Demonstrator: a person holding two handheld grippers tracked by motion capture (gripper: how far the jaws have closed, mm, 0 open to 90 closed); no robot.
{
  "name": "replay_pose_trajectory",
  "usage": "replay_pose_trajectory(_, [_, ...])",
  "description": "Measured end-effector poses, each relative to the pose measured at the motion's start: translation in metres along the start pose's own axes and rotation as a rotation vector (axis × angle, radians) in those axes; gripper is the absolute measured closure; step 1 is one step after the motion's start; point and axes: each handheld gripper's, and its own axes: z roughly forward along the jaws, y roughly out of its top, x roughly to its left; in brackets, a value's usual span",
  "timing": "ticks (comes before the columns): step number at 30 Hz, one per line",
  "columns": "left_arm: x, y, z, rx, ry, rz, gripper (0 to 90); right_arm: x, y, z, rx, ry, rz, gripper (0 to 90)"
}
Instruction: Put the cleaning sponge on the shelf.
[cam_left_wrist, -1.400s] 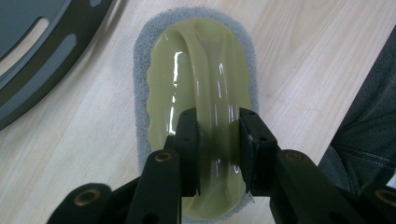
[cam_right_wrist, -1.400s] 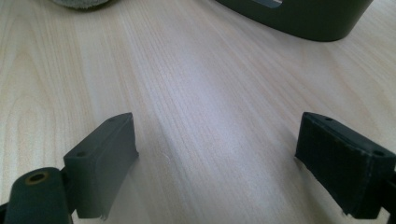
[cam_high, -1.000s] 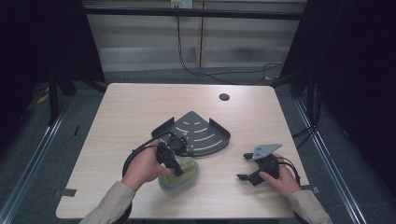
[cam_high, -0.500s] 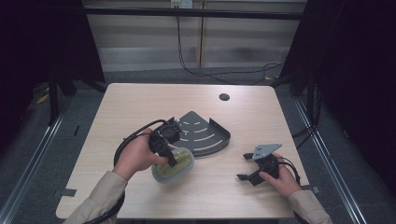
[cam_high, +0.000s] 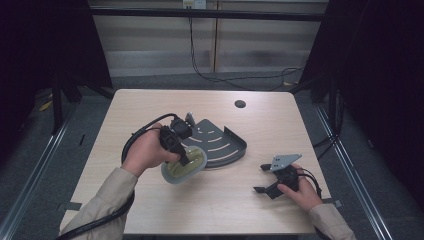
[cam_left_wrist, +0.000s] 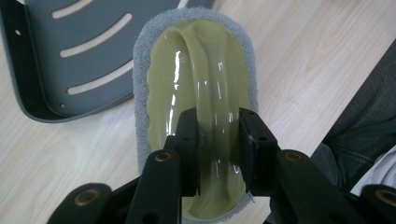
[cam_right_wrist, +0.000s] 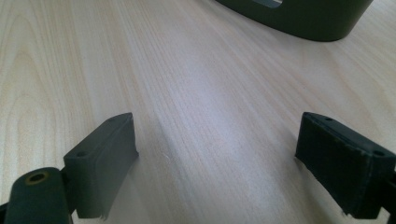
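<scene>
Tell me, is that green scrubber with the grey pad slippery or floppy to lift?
Probably a bit slippery: the scrubber's glossy handle ridge shines between the left claw's jaws. Likely stiff, since it keeps its shape held by that ridge alone. The fuzzy grey pad should grip the table rather than slide.

Readable text: we find none in any of the pictures.
Scrubbing pad (cam_left_wrist: 196, 116): we see no brand or label on its glossy yellow-green handle or on its grey rim.
Grey slotted tray (cam_high: 220, 142): we read nothing on it; it carries curved slots but no letters or numbers.
Table (cam_high: 150, 107): we see plain pale wood grain with no sticker or sign, and the dark round spot (cam_high: 240, 104) near its far edge bears no writing.
Back wall: we see a small white fitting (cam_high: 194, 4) at the top, too small for us to read anything on it.
</scene>
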Motion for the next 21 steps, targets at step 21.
replay_pose_trajectory(21, [0.035,0.025,-0.003,-0.010,0.019,-0.078,71.3,0.000,0.000,0.000,0.001,0.002,0.000,11.6])
